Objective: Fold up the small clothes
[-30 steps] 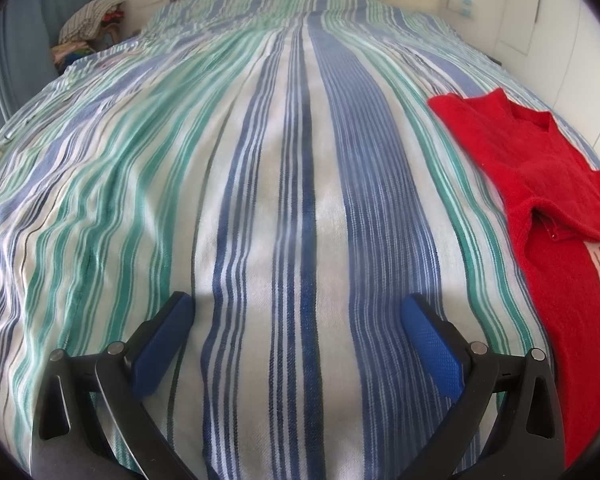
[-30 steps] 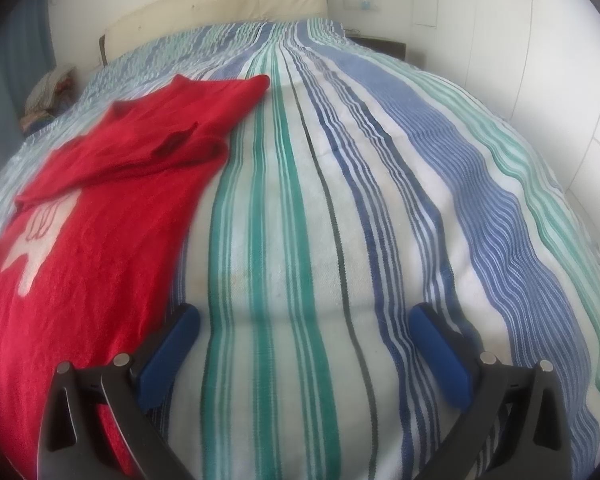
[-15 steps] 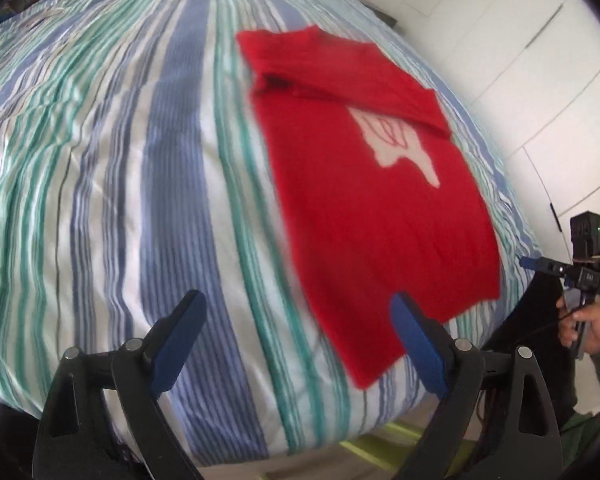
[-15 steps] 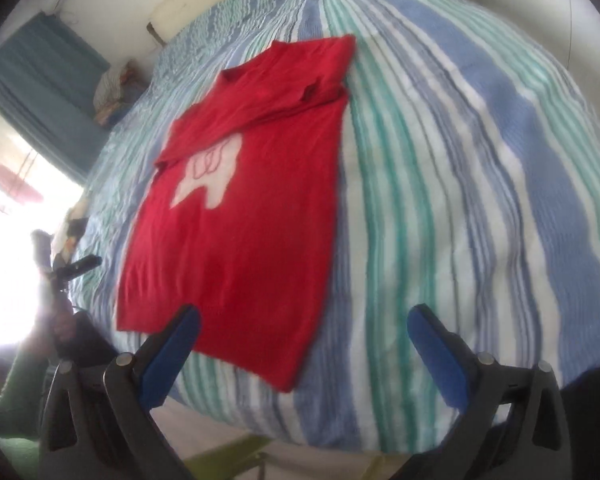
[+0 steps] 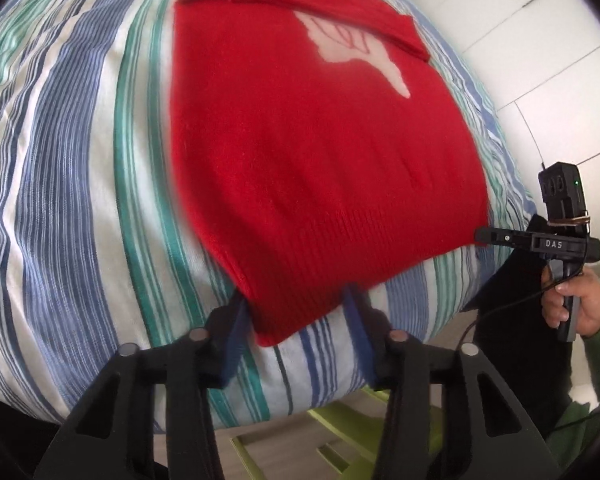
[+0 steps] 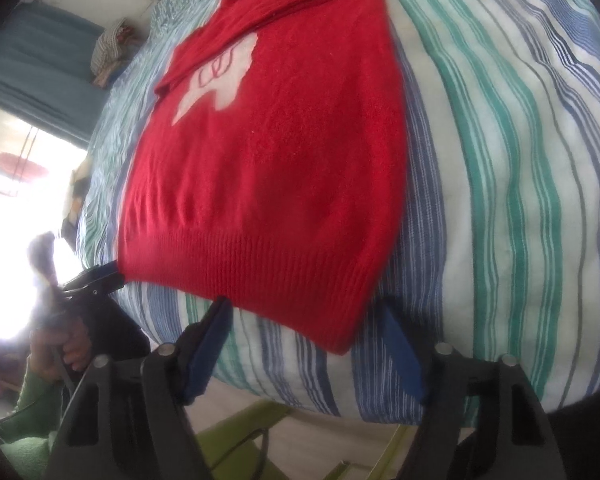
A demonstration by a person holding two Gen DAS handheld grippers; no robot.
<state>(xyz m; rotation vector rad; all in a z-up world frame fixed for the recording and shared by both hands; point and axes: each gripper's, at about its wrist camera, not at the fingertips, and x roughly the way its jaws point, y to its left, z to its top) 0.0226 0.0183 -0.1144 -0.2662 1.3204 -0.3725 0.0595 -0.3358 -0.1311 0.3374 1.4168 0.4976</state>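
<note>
Two hand-held grippers are closing on the sweater's (image 5: 308,152) ribbed hem, which lies flat on the bed (image 5: 60,200). Left hand-held gripper (image 5: 296,320) straddles its 6 o'clock corner, right hand-held gripper (image 6: 304,328) the other corner; jaws half spread, pad contact unclear. Folded sleeves blur at 12 o'clock.

Daylight floods both fisheye views. In the right wrist view a window (image 6: 16,184) at the left edge is blown out to white glare. Stripes on the bed (image 5: 60,160) bulge outward; corners go black. The red sweater's (image 5: 320,140) edges smear slightly.
</note>
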